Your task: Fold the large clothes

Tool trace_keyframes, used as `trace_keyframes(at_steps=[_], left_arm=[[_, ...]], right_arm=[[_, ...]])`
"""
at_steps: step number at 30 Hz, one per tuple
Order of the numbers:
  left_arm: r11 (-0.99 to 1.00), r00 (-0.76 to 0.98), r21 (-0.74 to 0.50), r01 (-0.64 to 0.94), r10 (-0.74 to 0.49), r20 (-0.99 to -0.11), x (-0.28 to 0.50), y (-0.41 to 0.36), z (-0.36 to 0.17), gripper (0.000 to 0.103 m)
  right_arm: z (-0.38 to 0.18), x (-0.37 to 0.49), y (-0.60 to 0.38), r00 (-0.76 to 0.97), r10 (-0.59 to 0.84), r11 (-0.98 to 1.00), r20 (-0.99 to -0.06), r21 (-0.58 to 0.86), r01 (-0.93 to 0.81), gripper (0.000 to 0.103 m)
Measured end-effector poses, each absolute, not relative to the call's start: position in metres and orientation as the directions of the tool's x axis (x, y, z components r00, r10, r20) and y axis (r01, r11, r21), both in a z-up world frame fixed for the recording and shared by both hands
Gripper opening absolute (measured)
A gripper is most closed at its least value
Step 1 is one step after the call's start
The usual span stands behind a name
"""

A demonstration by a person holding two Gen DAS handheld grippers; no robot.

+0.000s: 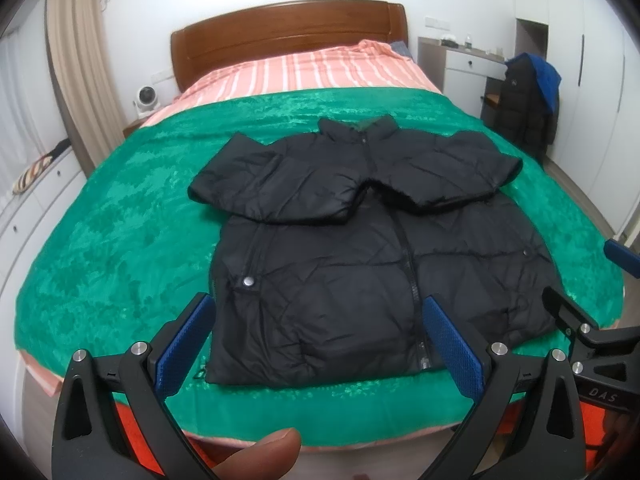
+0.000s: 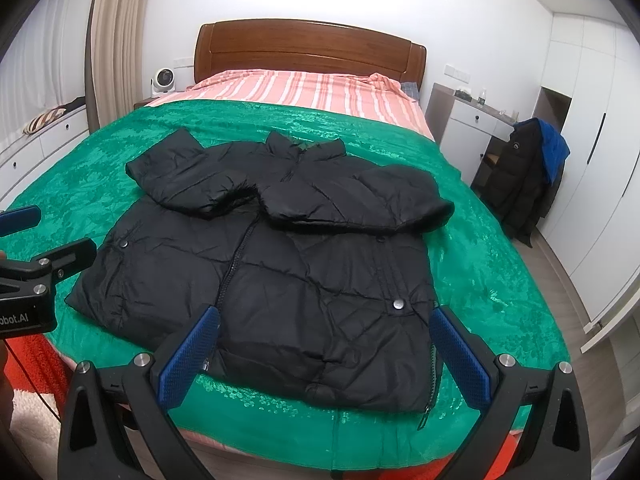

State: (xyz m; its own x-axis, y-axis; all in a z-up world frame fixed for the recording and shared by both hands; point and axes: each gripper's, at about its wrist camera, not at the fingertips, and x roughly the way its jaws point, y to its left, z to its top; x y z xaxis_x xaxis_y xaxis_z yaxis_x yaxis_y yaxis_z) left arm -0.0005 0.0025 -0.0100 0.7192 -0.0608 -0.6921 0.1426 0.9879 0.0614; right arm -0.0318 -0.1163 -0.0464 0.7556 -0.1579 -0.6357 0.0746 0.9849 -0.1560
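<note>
Jacket point(image 1: 340, 264), black and quilted, lies flat on the bed's green blanket point(image 1: 120, 220), collar toward the headboard point(image 1: 288, 36), hem nearest, sleeves folded across its chest. Left gripper point(image 1: 316, 344) and right gripper point(image 2: 324, 356) hover spread wide, holding nothing.

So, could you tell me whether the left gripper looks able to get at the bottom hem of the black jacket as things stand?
Probably yes. The left gripper is open and empty, and the black jacket lies flat on the green blanket with its hem just ahead of the fingers; nothing lies between them.
</note>
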Motion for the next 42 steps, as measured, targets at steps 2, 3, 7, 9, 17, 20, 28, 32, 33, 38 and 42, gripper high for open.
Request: trace_keyframes(at_steps=[2,3,7,9,17,20,28,32,33,38,42], left_arm=[[0.988,0.716,0.063,0.142,-0.059,-0.695,0.0,0.003,-0.012,0.103],[0.988,0.715,0.063,0.141,-0.058,-0.697,0.001,0.003,-0.012,0.103],[0.988,0.712,0.063,0.14,-0.056,-0.7,0.002,0.003,-0.014,0.103],[0.988,0.71,0.064,0.141,-0.056,-0.702,0.003,0.003,-0.016,0.103],[0.996,0.584,-0.086,0.025,-0.084,-0.807,0.056,0.084,-0.057,0.103],[0.984,0.49,-0.177,-0.009,-0.15,-0.859,0.08,0.129,-0.098,0.103],[0.976,0.395,-0.205,0.068,-0.215,-0.893,0.096,0.137,-0.171,0.102],[0.965,0.395,-0.24,0.11,-0.264,-0.88,0.089,0.126,-0.165,0.029],[0.97,0.405,-0.218,0.109,-0.244,-0.881,0.087,0.124,-0.163,0.024],[0.979,0.423,-0.12,0.166,-0.18,-0.888,0.064,0.107,-0.143,0.016],[0.977,0.396,-0.108,0.185,-0.175,-0.901,0.044,0.106,-0.133,0.016]], right_arm=[[-0.048,-0.031,-0.116,0.753,-0.158,0.985,-0.639,-0.156,0.075,0.103],[-0.048,-0.031,-0.117,0.752,-0.158,0.985,-0.64,-0.155,0.075,0.103],[-0.049,-0.03,-0.116,0.751,-0.156,0.985,-0.642,-0.154,0.072,0.103],[-0.051,-0.03,-0.117,0.752,-0.151,0.986,-0.642,-0.152,0.068,0.103],[-0.072,-0.025,-0.214,0.737,-0.074,0.977,-0.672,0.1,0.189,0.103],[-0.107,-0.021,-0.266,0.692,-0.045,0.943,-0.721,0.198,0.268,0.103],[-0.184,-0.008,-0.282,0.626,0.099,0.93,-0.773,0.296,0.219,0.103],[-0.196,0.003,-0.28,0.592,0.112,0.926,-0.798,0.301,0.23,0.103],[-0.195,0.003,-0.281,0.592,0.13,0.918,-0.795,0.322,0.23,0.089],[-0.177,-0.01,-0.277,0.619,0.101,0.94,-0.779,0.279,0.198,0.032],[-0.167,-0.022,-0.276,0.612,0.078,0.945,-0.787,0.254,0.206,0.03]])
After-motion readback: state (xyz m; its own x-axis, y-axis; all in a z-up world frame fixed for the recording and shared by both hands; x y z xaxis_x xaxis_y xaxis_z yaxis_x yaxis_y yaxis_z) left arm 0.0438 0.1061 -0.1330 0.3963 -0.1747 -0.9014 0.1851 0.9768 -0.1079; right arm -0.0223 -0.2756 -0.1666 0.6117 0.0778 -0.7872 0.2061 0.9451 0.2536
